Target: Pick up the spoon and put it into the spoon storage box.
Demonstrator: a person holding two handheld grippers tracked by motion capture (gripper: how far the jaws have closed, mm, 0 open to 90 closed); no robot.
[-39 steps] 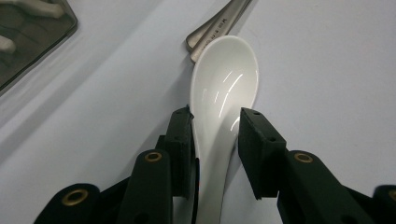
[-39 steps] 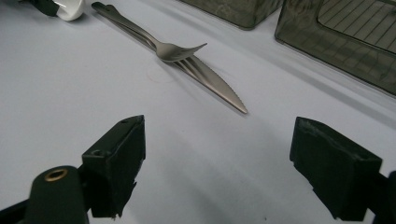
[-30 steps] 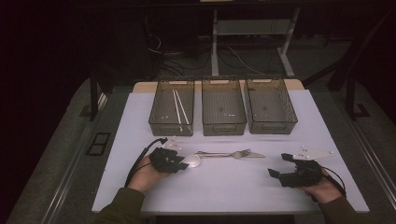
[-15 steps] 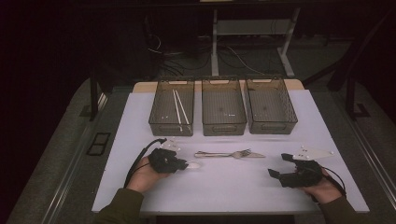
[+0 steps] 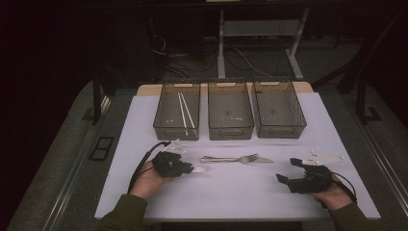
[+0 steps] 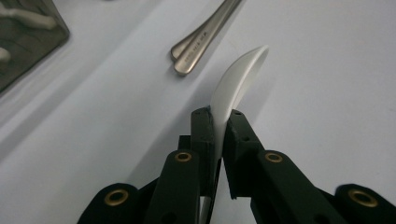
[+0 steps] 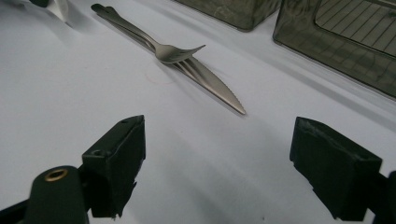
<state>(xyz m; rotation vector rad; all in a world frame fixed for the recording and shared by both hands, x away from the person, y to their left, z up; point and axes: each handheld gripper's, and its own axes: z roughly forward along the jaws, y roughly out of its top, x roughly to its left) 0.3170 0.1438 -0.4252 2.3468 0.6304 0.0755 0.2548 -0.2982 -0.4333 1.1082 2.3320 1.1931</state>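
My left gripper rests at the table's front left, and its jaws have just closed on a white spoon. In the left gripper view the spoon stands on edge, pinched between the two pads of the left gripper. A metal fork and knife lie together at the table's middle. My right gripper is at the front right, open, with bare table between its jaws. In the right gripper view the fork and knife lie ahead of the right gripper.
Three dark mesh bins stand in a row at the back: the left one holds white chopsticks; the middle one and the right one look bare. The fork and knife handles lie just beyond the spoon.
The left gripper's jaws have closed on the white spoon, which now shows less of its bowl. Neither hand has shifted.
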